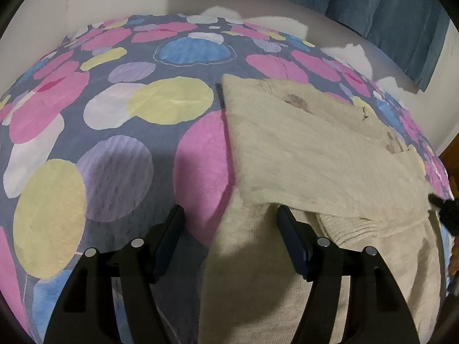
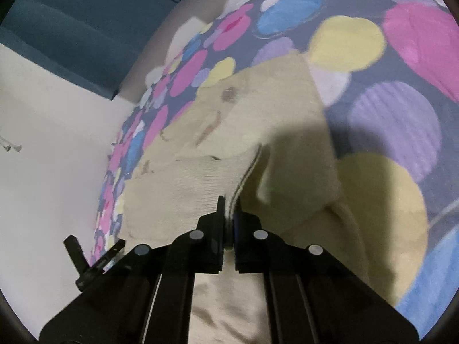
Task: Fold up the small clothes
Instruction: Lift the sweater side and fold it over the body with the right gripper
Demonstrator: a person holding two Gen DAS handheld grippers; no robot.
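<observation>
**Right pinches knit hem, left open over sleeve**

Black fingers of the left gripper [image 1: 229, 215] fill the bottom of the left wrist view, spread wide apart. A strip of the cream knit sweater [image 1: 315, 149] runs up between them, but neither pad presses on it. No grip there.

Right gripper [image 2: 228, 209]: jaws closed tight on the ribbed edge of the sweater [image 2: 258, 143]. Layered hem edge stands up out of the pinch, fabric bunched and lifted around it. Frame is motion-blurred.

Sweater lies on the right half of the bedspread [image 1: 114, 149] in the left view, partly folded: one flat panel on top, ribbed band and loose fabric below it toward the grippers. Faint brownish motifs on the knit, too blurred to read. Left edge of the panel is straight, with a dark strip showing along it.

Surface: bed with grey-blue cover, big overlapping dots in pink, yellow, lilac, white, blue. Soft, lightly rumpled, gripper shadows across it.

Room: white wall [image 2: 43, 186] beside the bed, blue curtain [image 1: 387, 5] hanging behind the far edge. Wood-brown piece at the right edge of the left view, can't tell what it is.
</observation>
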